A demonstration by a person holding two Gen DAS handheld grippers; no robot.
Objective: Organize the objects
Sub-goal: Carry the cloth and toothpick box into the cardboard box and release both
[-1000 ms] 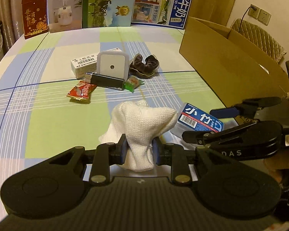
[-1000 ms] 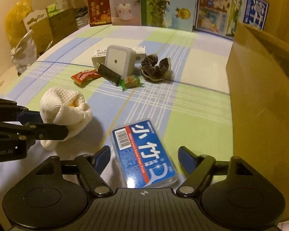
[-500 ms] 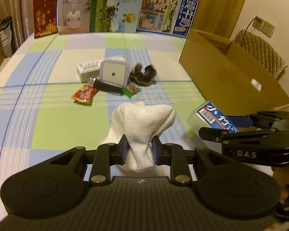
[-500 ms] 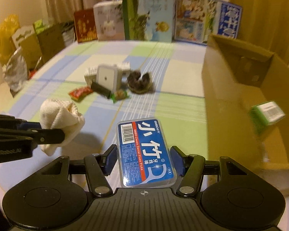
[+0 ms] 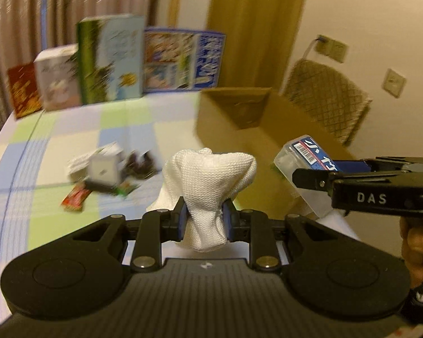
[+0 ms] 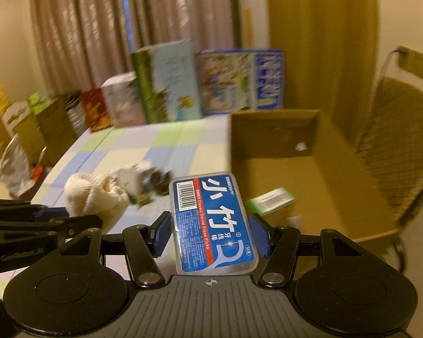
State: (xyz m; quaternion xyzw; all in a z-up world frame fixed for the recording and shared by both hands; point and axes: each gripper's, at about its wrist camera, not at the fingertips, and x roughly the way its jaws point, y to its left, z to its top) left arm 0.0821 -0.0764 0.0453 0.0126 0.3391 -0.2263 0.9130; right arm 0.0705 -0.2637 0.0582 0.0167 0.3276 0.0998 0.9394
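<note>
My right tongs (image 6: 210, 232) pinching floss box (image 6: 213, 225), long axis pointing far, cardboard box (image 6: 310, 174) open just far-right and nearer this hand; my left tongs (image 5: 204, 215) pinching white cloth (image 5: 208, 180), both lifted off bench (image 5: 56, 152).

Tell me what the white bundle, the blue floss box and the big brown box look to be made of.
White bundle: soft knitted or woven cloth, matte; a ribbed weave shows and it creases where it is pinched.
Floss box: likely clear hard plastic with a glossy blue printed label.
Big brown box: plain corrugated cardboard, matte, by its folded flaps.
</note>
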